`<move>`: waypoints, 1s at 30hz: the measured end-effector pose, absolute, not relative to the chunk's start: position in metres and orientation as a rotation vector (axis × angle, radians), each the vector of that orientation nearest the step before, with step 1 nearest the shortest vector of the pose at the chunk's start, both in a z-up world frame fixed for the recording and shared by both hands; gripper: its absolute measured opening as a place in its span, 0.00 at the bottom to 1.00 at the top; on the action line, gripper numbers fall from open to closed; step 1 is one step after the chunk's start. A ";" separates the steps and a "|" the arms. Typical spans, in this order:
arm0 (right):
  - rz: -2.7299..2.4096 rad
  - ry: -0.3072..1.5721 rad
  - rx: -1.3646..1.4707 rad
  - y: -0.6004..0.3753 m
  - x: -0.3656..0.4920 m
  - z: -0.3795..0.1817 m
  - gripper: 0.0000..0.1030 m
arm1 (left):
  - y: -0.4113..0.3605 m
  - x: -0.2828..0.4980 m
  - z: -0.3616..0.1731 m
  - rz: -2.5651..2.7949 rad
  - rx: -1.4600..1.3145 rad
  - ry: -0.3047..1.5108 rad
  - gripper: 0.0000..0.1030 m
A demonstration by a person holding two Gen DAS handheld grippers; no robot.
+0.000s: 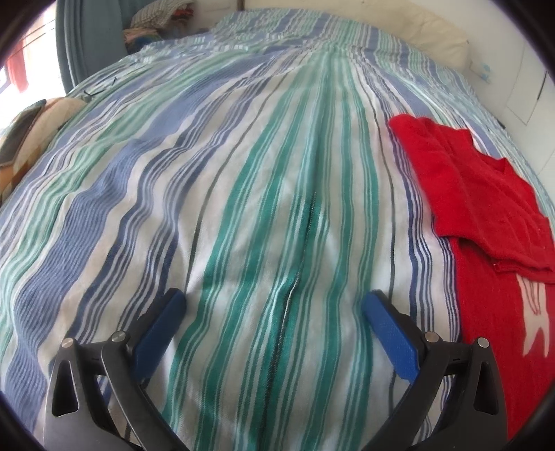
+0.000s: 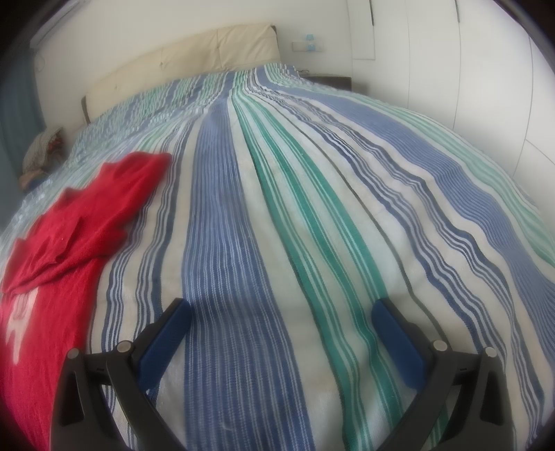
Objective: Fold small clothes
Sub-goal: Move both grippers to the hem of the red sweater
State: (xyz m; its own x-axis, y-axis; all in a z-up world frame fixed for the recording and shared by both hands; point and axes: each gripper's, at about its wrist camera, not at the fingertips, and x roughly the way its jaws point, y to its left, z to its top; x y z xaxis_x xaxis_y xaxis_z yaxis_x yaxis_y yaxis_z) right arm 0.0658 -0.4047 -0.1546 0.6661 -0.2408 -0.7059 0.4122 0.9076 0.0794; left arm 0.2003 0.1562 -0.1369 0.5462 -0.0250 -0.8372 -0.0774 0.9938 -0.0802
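Red knit garment (image 1: 485,194), small, with a white motif low on its front: lies flat on the bed (image 1: 242,194), its upper part doubled over onto the body, so a first fold appears made and more folding left to do. Position, taking the garment as landmark: left gripper (image 1: 274,305) off to its left, right gripper (image 2: 281,312) off to its right, the garment lying between the two and touched by neither

Left gripper: fingers (image 1: 159,326) spread wide, blue pads, holding nothing; hangs over bare bedspread beside the garment. Right gripper: fingers (image 2: 166,333) likewise released and empty. Judged: both stand clear so the folded flap lies undisturbed, ready to come in on the edges from either side

Bedspread: woven, striped blue, green and white, creased along a ridge left of the garment; soft ground, so cloth may drag when pinched

Beyond the garment: cream padded headboard (image 2: 194,59); white wardrobe doors (image 2: 468,69) far to its right; heap of fabrics (image 1: 156,17) and a patterned cushion (image 1: 31,132) far to its left. Nothing lies between fingers and garment
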 end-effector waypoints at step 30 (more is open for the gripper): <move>-0.040 0.884 0.303 -0.341 -0.049 -0.094 1.00 | 0.138 0.114 -0.141 -0.085 0.003 1.039 1.00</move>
